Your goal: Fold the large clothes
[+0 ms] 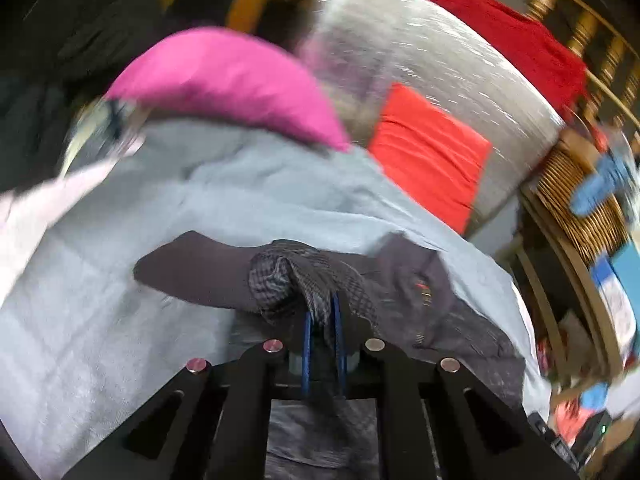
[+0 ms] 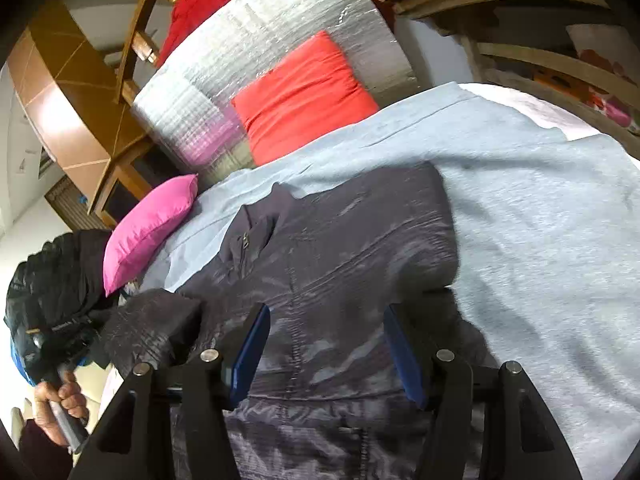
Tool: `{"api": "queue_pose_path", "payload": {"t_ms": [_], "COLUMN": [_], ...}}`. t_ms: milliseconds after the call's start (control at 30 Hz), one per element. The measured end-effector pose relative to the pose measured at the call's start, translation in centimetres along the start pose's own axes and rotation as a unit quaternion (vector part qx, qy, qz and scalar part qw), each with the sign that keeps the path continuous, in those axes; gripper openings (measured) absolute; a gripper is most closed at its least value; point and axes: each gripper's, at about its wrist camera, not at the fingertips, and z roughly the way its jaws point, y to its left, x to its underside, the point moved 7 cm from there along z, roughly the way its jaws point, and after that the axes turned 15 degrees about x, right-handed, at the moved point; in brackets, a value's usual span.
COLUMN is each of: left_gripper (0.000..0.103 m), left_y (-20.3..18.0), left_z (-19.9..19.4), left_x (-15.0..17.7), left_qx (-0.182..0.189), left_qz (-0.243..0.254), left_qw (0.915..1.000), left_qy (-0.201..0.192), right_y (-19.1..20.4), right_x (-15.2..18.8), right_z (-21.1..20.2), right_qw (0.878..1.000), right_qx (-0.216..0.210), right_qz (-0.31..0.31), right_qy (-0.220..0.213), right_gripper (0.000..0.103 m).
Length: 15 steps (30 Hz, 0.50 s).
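Observation:
A dark grey jacket [image 2: 340,248] lies spread on a light blue blanket [image 2: 540,216] over the bed. In the left wrist view my left gripper [image 1: 322,316] is shut on a bunched fold of the jacket [image 1: 288,276] and holds it lifted above the blanket [image 1: 120,280]. My right gripper [image 2: 324,356] is open and empty, its blue pads [image 2: 250,354] spread just above the jacket's lower body. The left gripper also shows at the left edge of the right wrist view [image 2: 132,332], holding jacket fabric.
A pink cushion [image 2: 148,224] and a red cushion [image 2: 304,96] lie at the head of the bed against a silver foil panel [image 2: 280,20]. A wicker basket [image 1: 580,204] and wooden shelves [image 2: 540,60] stand beside the bed. Dark clothing [image 2: 52,276] lies at the left.

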Motion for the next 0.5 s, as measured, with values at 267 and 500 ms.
{"api": "queue_pose_path", "payload": {"t_ms": [267, 500], "left_gripper": [0.010, 0.045], "left_y": [-14.5, -21.9], "left_z": [2.0, 5.8], "left_x": [4.7, 16.0], "left_qx": [0.093, 0.125], "left_qz": [0.130, 0.259], "left_qw": [0.9860, 0.9390], "left_qy": [0.050, 0.189], "right_y": [-3.4, -4.6], "right_x": [-1.2, -1.9], "right_z": [-1.6, -2.3], "right_qw": [1.000, 0.998], "right_qx": [0.008, -0.015], "right_qz": [0.027, 0.058], "right_qy": [-0.012, -0.010], "right_gripper": [0.063, 0.063]}}
